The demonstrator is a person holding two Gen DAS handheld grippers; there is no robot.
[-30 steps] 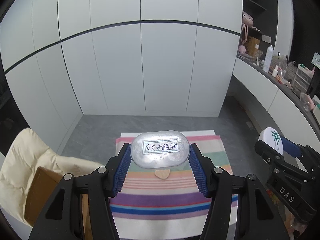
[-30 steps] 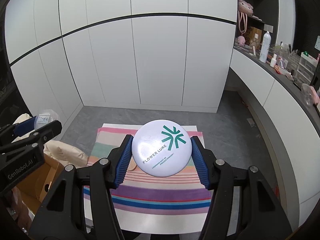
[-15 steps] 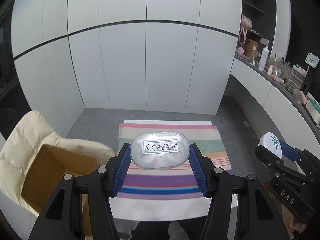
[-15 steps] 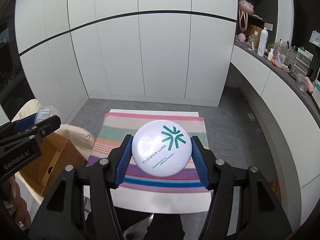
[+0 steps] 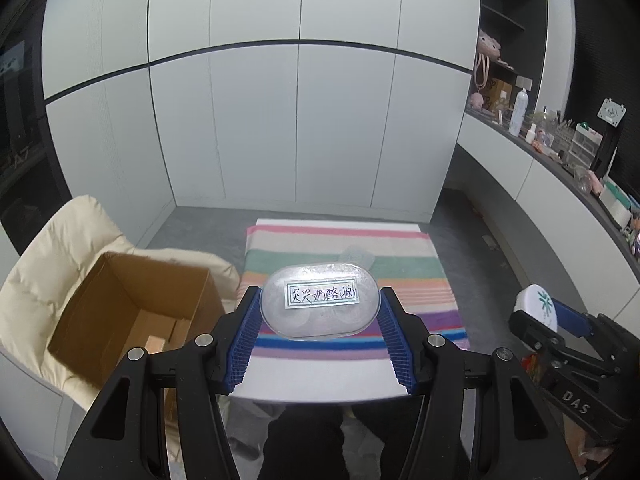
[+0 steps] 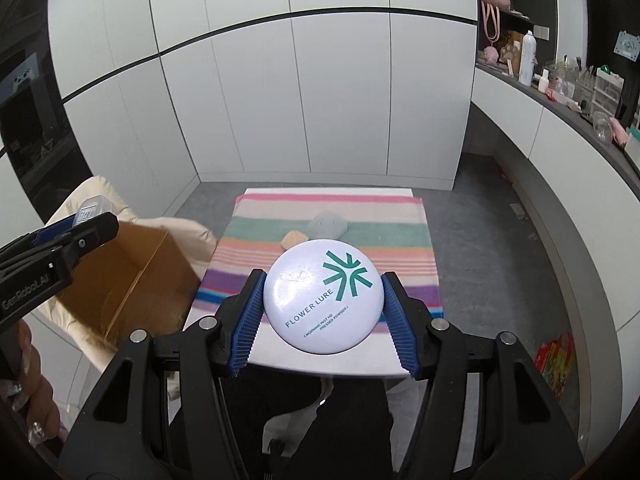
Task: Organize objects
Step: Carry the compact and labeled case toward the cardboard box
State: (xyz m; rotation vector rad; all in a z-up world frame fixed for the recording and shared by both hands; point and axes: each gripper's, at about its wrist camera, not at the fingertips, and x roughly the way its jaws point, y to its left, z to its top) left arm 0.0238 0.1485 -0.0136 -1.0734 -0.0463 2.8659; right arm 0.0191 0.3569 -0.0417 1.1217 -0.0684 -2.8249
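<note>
Both tools have drawn back from the striped cloth [image 5: 344, 252] over the last second: its near edge and the white counter [image 5: 320, 384] beneath it now show in full, where a second ago the cloth filled the lower view. The cardboard box [image 5: 132, 304], standing open on a cream cushioned chair [image 5: 52, 248], has come into view to the left of the left tool. Judged from this, the carry has turned toward the box, and both items look bound for it.

Left tool [image 5: 320, 312]: jaws partly closed, blue pads pressed on both ends of a clear oval case [image 5: 320, 306]. The case is held off the counter. Its white label carries handwritten Chinese characters, 哭哭奶酪 with a bracketed character I cannot read with certainty.

Right tool [image 6: 323, 304]: jaws closed on a round white compact [image 6: 323, 300], pads on its left and right rim, also held off the counter. The lid reads "FLOWER LURE" with a green starburst mark and, in small print, "MORNING MIST HD PRESSED POWDER".

Tool bodies are marked "DAS" on the right and "GenRobot.AI" on the left.

Beyond the right tool, two items remain on the cloth: a grey-green pad [image 6: 328, 224] and a peach pad [image 6: 294, 239], touching or nearly so.
</note>
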